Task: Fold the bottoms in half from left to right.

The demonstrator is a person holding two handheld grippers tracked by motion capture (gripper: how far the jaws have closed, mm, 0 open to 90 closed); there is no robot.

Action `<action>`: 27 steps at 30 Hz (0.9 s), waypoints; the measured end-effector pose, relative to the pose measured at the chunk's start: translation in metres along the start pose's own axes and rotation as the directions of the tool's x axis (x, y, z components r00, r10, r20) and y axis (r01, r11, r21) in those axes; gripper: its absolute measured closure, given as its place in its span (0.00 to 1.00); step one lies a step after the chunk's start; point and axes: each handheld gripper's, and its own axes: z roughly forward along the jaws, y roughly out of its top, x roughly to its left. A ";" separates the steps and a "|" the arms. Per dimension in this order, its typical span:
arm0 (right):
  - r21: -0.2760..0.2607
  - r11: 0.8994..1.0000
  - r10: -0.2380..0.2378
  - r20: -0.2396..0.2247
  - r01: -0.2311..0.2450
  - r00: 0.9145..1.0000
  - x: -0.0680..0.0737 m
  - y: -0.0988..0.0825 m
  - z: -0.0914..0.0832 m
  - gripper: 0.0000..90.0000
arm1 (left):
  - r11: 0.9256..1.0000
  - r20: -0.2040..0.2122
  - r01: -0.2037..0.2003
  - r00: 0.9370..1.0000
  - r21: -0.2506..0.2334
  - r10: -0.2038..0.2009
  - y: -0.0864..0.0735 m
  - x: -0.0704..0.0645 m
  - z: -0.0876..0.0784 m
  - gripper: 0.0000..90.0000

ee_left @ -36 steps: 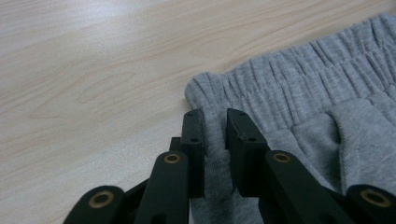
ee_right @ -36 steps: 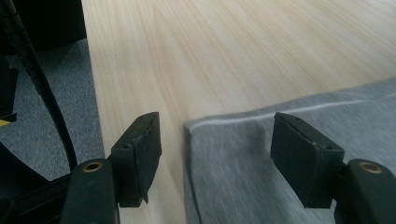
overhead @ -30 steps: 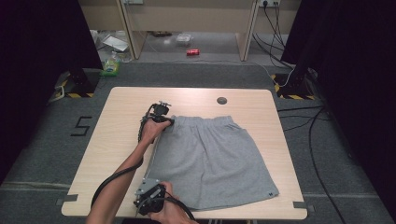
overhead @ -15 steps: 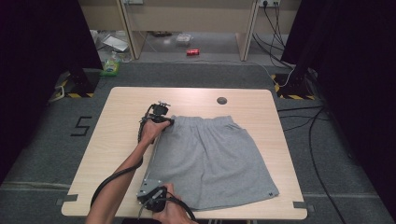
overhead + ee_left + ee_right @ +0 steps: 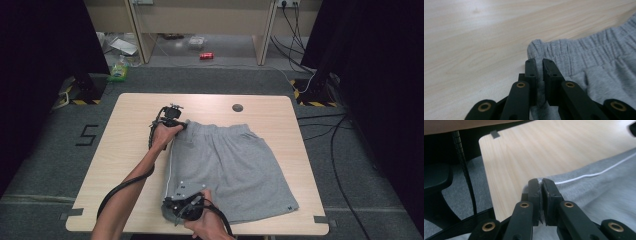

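Observation:
Grey shorts (image 5: pixel 235 165) lie flat on the wooden table (image 5: pixel 130 145), waistband at the far side. My left gripper (image 5: pixel 181 123) is shut on the waistband's left corner; in the left gripper view the jaws (image 5: pixel 539 67) have just closed further and pinch the gathered elastic of the shorts (image 5: pixel 599 62). My right gripper (image 5: pixel 174 214) is shut on the near left hem corner, held a little off the table. In the right gripper view its jaws (image 5: pixel 541 186) clamp the hem edge beside the white side stripe (image 5: pixel 594 173).
A dark round grommet (image 5: pixel 238 107) sits in the table's far middle. The table's near left corner (image 5: pixel 484 141) lies close to the right gripper, with a cable (image 5: pixel 464 170) hanging past it. A red can (image 5: pixel 206 56) and a green item (image 5: pixel 119 73) lie on the floor beyond.
The right gripper has moved rightward and up from the table's near edge, taking the hem corner with it. The left hand has stayed at the waistband corner.

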 end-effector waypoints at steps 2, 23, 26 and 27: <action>-0.036 0.999 0.025 0.009 -0.024 1.000 -0.008 -0.003 -0.020 0.95 | 1.000 0.006 0.005 1.000 -0.007 -0.005 0.006 -0.003 -0.004 0.91; -0.235 0.961 0.188 0.163 -0.147 0.968 -0.049 -0.041 -0.146 0.96 | 0.999 0.029 -0.028 0.999 -0.038 0.029 0.061 -0.066 -0.016 0.92; -0.255 0.954 0.209 0.181 -0.160 0.961 -0.053 -0.048 -0.158 0.96 | 0.999 0.034 -0.035 0.999 -0.038 0.037 0.066 -0.078 -0.011 0.92; -0.260 0.952 0.215 0.188 -0.163 0.958 -0.054 -0.051 -0.163 0.96 | 0.999 0.040 -0.031 0.999 -0.042 0.032 0.067 -0.082 -0.009 0.92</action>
